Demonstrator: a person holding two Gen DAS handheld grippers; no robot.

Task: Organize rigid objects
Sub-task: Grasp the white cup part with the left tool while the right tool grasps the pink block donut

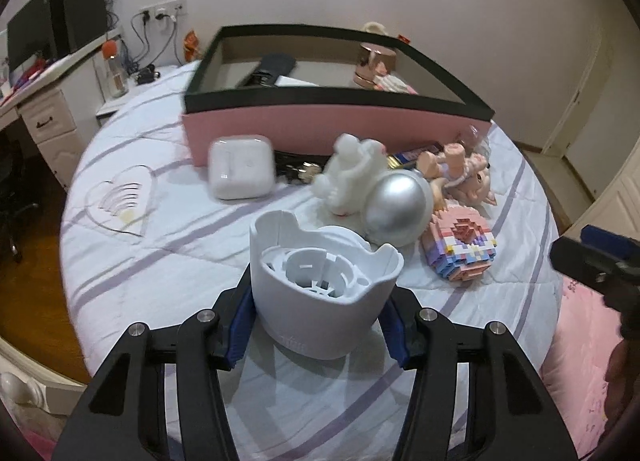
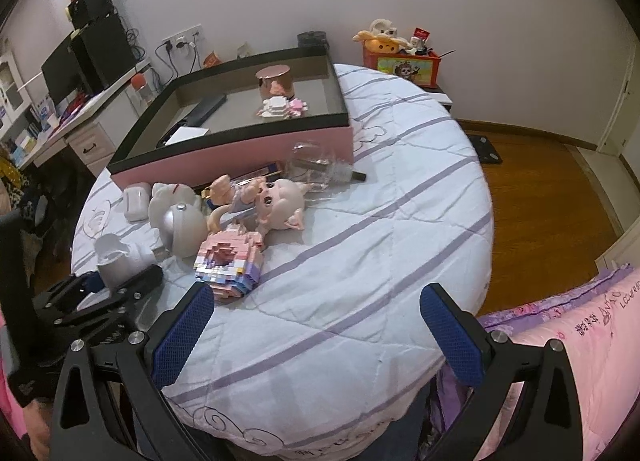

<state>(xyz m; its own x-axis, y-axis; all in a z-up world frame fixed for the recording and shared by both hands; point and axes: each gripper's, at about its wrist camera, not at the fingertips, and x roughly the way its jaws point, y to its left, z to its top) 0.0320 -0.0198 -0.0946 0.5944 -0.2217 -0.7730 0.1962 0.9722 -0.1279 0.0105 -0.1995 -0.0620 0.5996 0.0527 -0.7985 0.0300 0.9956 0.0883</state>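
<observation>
Pink box (image 1: 320,129) with black rim, white quilt (image 2: 380,241) striped lilac.

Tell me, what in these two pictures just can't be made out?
- Dark things behind the white figure, left wrist view: blurred and half covered.
- Box floor nearest the pink front wall, left wrist view: hidden by that wall.
- Whether the left gripper is pinching the white cup, right wrist view: small, at the edge.

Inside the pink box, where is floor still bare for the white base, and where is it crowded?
In the black-rimmed pink box, bare floor lies centrally, between the black flat object and the rose-gold cylinder, and along the right wall. The left corner holds the white card. The left gripper grips the white plastic base; right gripper open.
</observation>
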